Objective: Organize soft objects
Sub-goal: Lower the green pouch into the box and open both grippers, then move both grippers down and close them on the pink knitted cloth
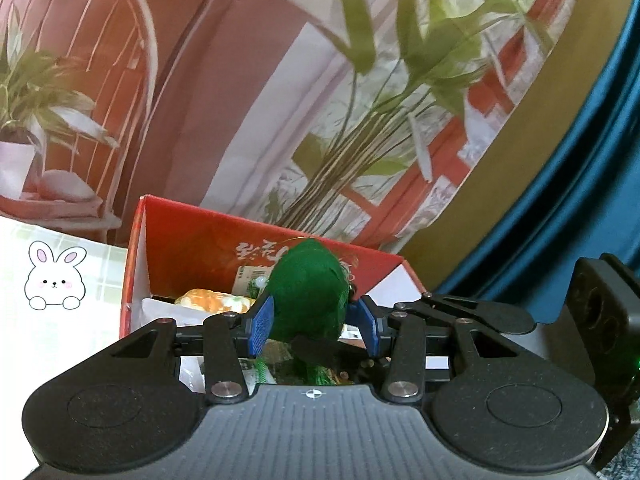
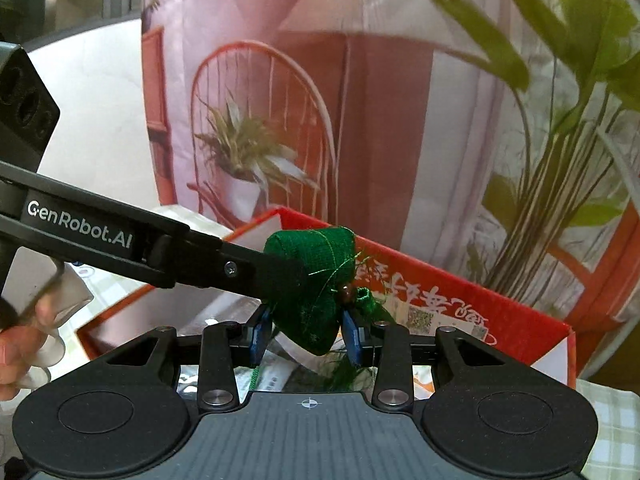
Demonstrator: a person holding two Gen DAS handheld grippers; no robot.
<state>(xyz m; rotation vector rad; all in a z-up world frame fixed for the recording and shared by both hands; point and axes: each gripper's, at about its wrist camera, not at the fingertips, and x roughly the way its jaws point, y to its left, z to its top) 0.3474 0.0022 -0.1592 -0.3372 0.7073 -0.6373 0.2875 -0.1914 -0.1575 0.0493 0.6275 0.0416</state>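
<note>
A green cloth sachet (image 1: 308,292) with loose threads and a small bead hangs just above the open red box (image 1: 200,248). My left gripper (image 1: 316,322) is shut on it, its blue pads pressing both sides. In the right wrist view the same sachet (image 2: 316,280) sits between the blue pads of my right gripper (image 2: 306,338), which is also shut on it lower down. From the left of that view, the left gripper's black finger (image 2: 256,270) reaches in and presses the sachet's upper part. The sachet's tassel trails below the right gripper.
The red box (image 2: 520,320) holds an orange-and-white soft item (image 1: 212,300) and packets. A printed backdrop of a chair and plants (image 2: 260,140) stands right behind it. A checked cloth with a bunny (image 1: 56,280) lies left. A hand (image 2: 16,344) holds the left gripper.
</note>
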